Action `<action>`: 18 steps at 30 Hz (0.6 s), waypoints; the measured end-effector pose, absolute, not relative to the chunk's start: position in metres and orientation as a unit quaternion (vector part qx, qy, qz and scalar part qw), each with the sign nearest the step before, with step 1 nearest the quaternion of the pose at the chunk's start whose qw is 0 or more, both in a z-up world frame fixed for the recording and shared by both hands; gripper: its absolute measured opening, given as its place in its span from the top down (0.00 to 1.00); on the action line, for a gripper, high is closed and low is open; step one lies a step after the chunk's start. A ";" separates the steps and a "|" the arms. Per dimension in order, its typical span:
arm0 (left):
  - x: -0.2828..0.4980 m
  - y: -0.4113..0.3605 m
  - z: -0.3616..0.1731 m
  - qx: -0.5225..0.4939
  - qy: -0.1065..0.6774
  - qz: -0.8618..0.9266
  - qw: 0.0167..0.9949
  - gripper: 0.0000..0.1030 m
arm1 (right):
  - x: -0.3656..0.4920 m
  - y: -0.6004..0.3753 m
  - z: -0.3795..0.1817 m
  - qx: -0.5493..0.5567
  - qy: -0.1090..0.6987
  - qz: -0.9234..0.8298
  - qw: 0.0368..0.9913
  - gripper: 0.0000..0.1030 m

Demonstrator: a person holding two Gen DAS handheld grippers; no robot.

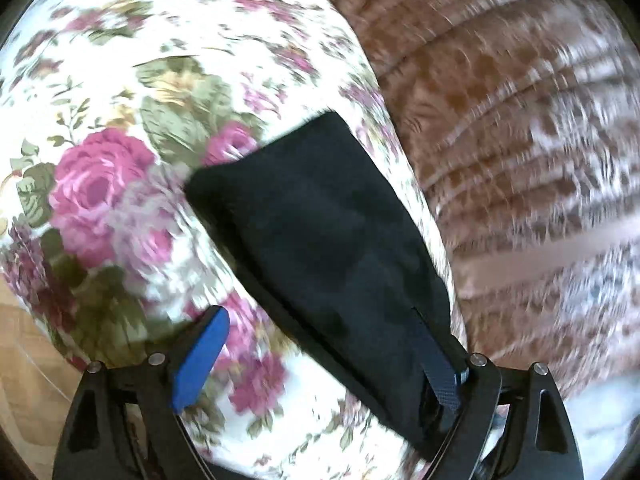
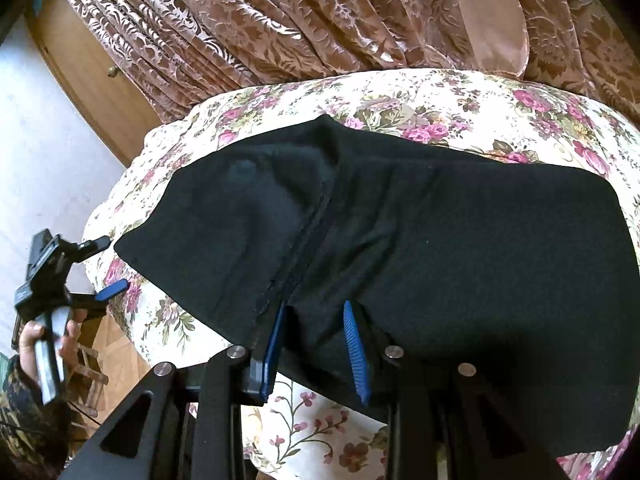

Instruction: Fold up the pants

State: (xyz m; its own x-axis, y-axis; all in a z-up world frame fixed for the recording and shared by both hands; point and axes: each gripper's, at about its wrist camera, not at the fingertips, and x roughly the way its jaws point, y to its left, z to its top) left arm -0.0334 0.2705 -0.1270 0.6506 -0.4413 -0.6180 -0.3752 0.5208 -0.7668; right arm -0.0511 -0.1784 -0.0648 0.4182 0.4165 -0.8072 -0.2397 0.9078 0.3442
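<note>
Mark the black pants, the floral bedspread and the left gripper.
black pants (image 2: 440,240), right wrist view, middle of the fabric
floral bedspread (image 2: 460,100), right wrist view, bare far part
left gripper (image 2: 108,268), right wrist view, between fingertips

The pants (image 2: 420,232) between the right tongs (image 2: 316,344) are matt black knit cloth. Beneath lies smooth floral cotton bedspread (image 2: 440,100); beyond, a glossy embossed brown curtain (image 2: 280,20). The tongs' blue pads (image 2: 354,352) look ribbed.
</note>
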 end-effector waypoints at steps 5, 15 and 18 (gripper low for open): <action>-0.016 0.276 -0.138 -0.497 0.422 0.011 0.758 0.49 | -0.055 -0.178 -0.054 0.084 0.494 0.206 0.840 0.71; -0.004 0.214 -0.065 -0.329 0.350 -0.081 0.873 0.88 | -0.055 -0.174 -0.036 0.098 0.480 0.239 0.839 0.71; -0.008 0.171 -0.030 -0.283 0.321 -0.187 0.884 0.88 | -0.042 -0.178 -0.030 0.157 0.482 0.280 0.815 0.65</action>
State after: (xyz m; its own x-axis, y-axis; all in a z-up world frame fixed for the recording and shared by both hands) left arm -0.0076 0.1706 -0.0303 0.7236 -0.5133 -0.4615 0.1493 0.7692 -0.6213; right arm -0.0420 -0.1782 -0.0303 0.3789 0.6073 -0.6983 -0.3055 0.7943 0.5250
